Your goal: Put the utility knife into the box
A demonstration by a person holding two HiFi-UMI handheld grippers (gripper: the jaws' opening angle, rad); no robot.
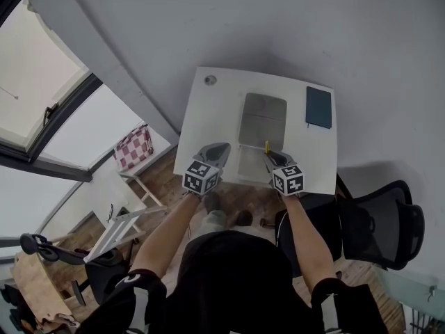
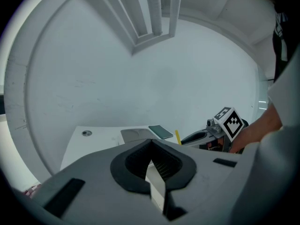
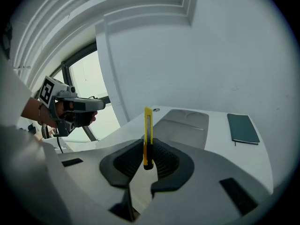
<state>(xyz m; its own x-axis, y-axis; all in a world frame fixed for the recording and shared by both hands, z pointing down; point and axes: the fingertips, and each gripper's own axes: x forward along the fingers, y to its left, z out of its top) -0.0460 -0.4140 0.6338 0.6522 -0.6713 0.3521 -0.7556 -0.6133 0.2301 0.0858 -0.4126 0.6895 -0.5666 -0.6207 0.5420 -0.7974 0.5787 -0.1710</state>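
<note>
my right gripper (image 3: 149, 157) was clamped on the utility knife (image 3: 148, 134), both pads pressed against its lower end. the yellow knife stood upright between the jaws, its top rising clear above them. seen from my head, it hung at the near right edge of the grey box (image 1: 263, 119), which lay flat in the middle of the white table (image 1: 208, 120). my left gripper (image 2: 152, 162) had its jaws closed together with nothing between them, and it hovered at the table's near edge, just left of the box and apart from it. a dark notebook (image 1: 318, 106) lay near the table's far right corner, well apart from the knife. a small round fitting (image 1: 210, 80) sat in the far left corner. a black office chair (image 1: 379, 225) stood to my right, beside the table.
</note>
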